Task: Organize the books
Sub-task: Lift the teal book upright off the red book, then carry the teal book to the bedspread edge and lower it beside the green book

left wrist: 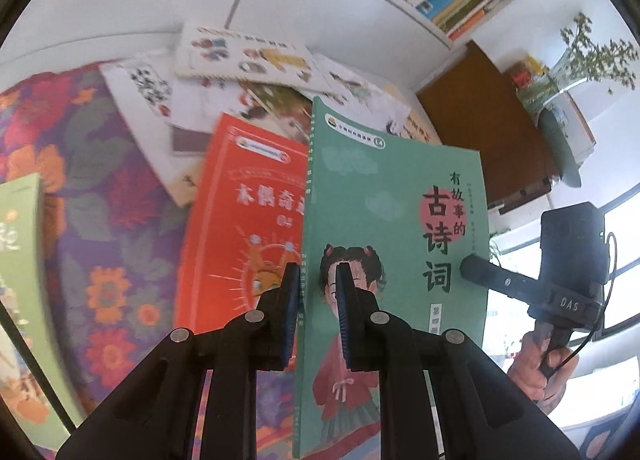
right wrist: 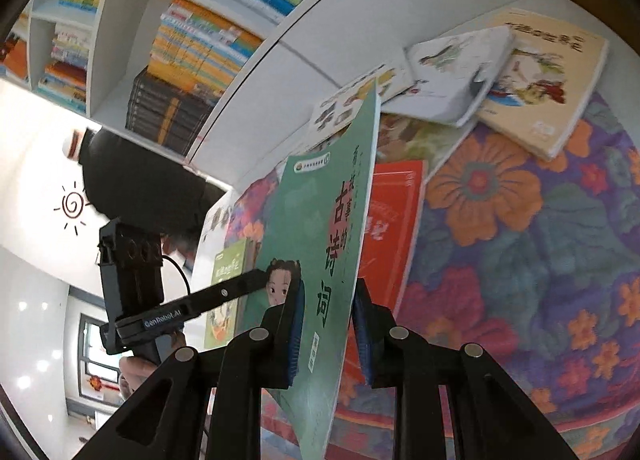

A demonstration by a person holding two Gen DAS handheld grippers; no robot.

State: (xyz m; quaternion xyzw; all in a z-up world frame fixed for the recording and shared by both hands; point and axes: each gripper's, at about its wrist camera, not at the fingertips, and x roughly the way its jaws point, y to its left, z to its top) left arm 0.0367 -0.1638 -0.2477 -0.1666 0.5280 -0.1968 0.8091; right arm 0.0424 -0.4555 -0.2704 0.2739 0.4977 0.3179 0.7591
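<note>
White bookshelf (right wrist: 168, 72) fills the background, its compartments packed tight with upright and stacked volumes; a flat white top or counter edge (right wrist: 304, 60) runs below it. Beneath that, a bed or table draped in a floral cloth (right wrist: 520, 220), purple ground with orange and red blooms. On the cloth a loose heap of picture books (right wrist: 500, 72) lies fanned and overlapping near the white edge; a red book (left wrist: 244, 220) lies flat nearer the cameras, and a light green book (left wrist: 20, 280) sits off at the left side. The task's thing, the green book (left wrist: 392, 228), is off the cloth, held upright in the air above the red one, cover facing the left camera. Left gripper (left wrist: 318, 316) is clenched on its spine edge near the lower end, pads pressed on both faces. Right gripper (right wrist: 326, 332) grasps the opposite free edge, jaws closed on the cover and pages. Judged step: 1 book lifted from the pile with 2 grips, in carry toward storage. Next move likely calls for keeping both grips level so the thin book does not bow, turning the spine outward, and finding a gap on the shelf; which compartment has room cannot be told.
</note>
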